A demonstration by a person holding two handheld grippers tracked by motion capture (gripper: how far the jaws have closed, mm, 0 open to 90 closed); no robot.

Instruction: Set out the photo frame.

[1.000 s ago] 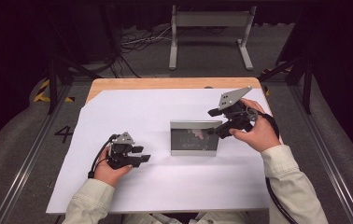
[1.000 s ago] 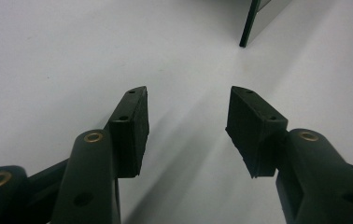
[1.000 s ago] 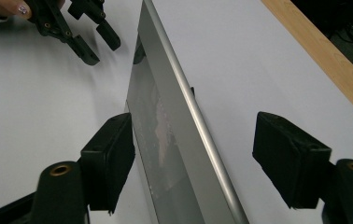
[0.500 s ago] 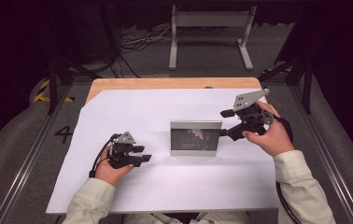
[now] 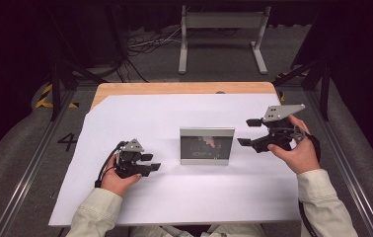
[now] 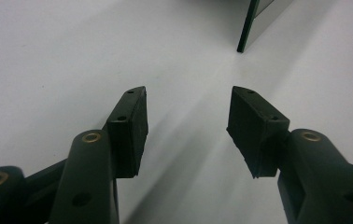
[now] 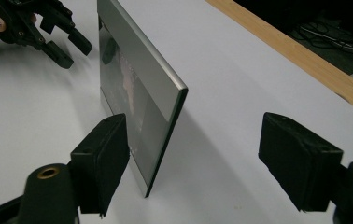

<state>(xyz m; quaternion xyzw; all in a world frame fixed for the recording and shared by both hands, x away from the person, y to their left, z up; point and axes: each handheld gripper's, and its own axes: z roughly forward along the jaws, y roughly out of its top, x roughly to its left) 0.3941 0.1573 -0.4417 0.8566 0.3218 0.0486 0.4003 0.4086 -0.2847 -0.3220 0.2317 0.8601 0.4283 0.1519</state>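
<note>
A silver-edged framed panel (image 5: 207, 145) with a dark glossy face stands upright in the middle of the white table cover. My left gripper (image 5: 152, 162) rests on the cover to the panel's left, pointing at it, open with nothing between the pads (image 6: 188, 121); the panel's bottom corner (image 6: 254, 18) lies well ahead. My right gripper (image 5: 246, 132) hovers just right of the panel. Its jaws have just been opening and stand wide (image 7: 193, 154). The panel's near edge (image 7: 132, 79) is ahead of them, untouched. The left gripper (image 7: 67, 44) shows beyond the panel.
The white cover (image 5: 174, 197) spreads over a wooden table whose far edge (image 5: 184, 88) is bare. Behind the table stand a metal frame (image 5: 221, 22) and cables on the floor. Rails run along both sides of the table.
My right gripper has drawn away from the panel's upper right corner, to the right and slightly down, with its jaws spreading. The left gripper and the panel have stayed put.
</note>
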